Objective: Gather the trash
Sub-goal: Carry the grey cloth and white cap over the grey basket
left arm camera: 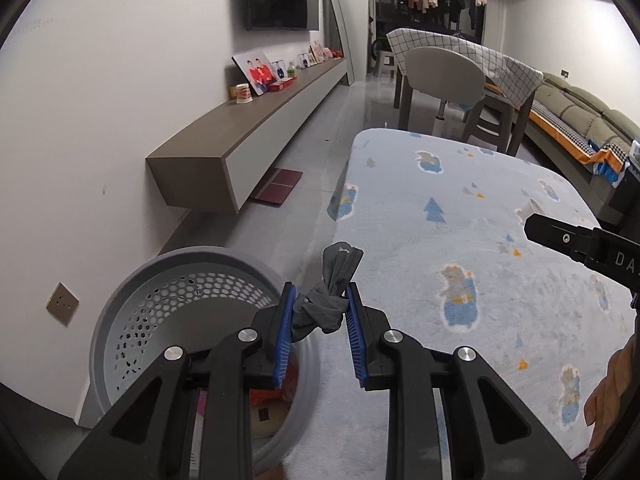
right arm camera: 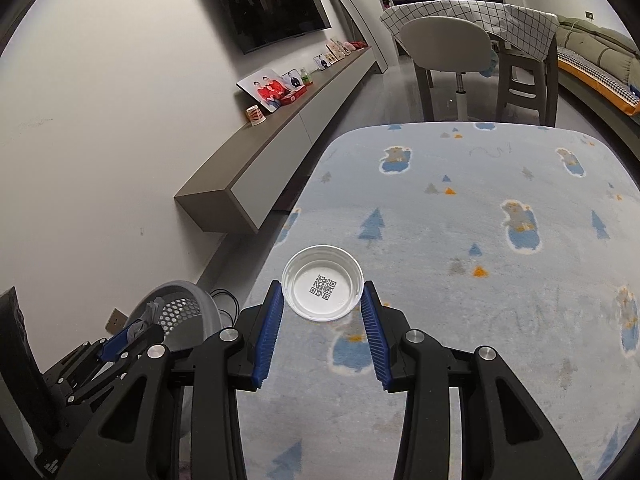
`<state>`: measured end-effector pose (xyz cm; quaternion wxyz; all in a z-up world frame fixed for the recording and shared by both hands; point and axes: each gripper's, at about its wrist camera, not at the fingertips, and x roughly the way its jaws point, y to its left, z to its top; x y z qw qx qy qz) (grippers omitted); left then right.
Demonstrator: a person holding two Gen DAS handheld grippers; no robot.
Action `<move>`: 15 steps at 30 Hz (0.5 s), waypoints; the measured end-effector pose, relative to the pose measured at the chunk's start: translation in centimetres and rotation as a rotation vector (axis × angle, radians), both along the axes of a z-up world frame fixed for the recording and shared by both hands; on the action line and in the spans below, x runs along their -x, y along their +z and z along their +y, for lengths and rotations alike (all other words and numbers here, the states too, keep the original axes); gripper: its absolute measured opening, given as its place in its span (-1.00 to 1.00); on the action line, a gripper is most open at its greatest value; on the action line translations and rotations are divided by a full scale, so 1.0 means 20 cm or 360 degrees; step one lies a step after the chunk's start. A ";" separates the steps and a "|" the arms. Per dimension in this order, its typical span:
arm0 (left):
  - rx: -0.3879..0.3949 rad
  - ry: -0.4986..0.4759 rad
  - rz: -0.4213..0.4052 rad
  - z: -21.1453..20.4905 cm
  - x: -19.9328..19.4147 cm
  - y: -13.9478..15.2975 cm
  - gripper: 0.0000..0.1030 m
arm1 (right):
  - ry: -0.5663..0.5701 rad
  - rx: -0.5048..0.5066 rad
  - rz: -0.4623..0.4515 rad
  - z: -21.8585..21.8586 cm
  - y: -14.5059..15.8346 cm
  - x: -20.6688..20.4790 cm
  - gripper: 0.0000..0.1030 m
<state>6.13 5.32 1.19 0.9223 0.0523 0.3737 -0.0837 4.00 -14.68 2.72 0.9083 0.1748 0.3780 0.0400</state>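
My left gripper (left arm camera: 321, 303) is shut on a knotted grey cloth scrap (left arm camera: 331, 292), held in the air just right of the grey perforated bin (left arm camera: 132, 312). Some rubbish lies in the bin's bottom. In the right wrist view my right gripper (right arm camera: 323, 300) is shut on a white plastic lid (right arm camera: 322, 289) with a QR code inside, held above the light-blue patterned rug (right arm camera: 460, 280). The left gripper (right arm camera: 136, 330) with the grey cloth shows low at the left of that view, over the bin (right arm camera: 188, 304). The right gripper's black body (left arm camera: 580, 240) enters the left wrist view from the right.
A floating grey-brown cabinet (left arm camera: 240, 152) runs along the white wall with photos and a paper cup (left arm camera: 243, 93). A chair (left arm camera: 444, 76), a table under a checked cloth (left arm camera: 472, 56) and a sofa (left arm camera: 576, 116) stand beyond the rug. A hand (left arm camera: 612, 384) shows at the right edge.
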 end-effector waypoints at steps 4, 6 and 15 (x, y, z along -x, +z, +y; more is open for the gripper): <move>-0.0001 0.0063 -0.0017 0.11 0.01 0.03 -0.51 | 0.0039 -0.0017 -0.0003 0.09 0.02 -0.01 -0.25; 0.0005 0.0095 -0.0020 0.16 0.02 0.03 -0.51 | 0.0063 -0.0024 -0.0009 0.15 0.03 -0.02 -0.25; 0.0040 0.0192 0.0003 0.36 0.04 0.01 -0.51 | 0.0140 -0.0011 -0.0007 0.34 0.05 -0.03 -0.25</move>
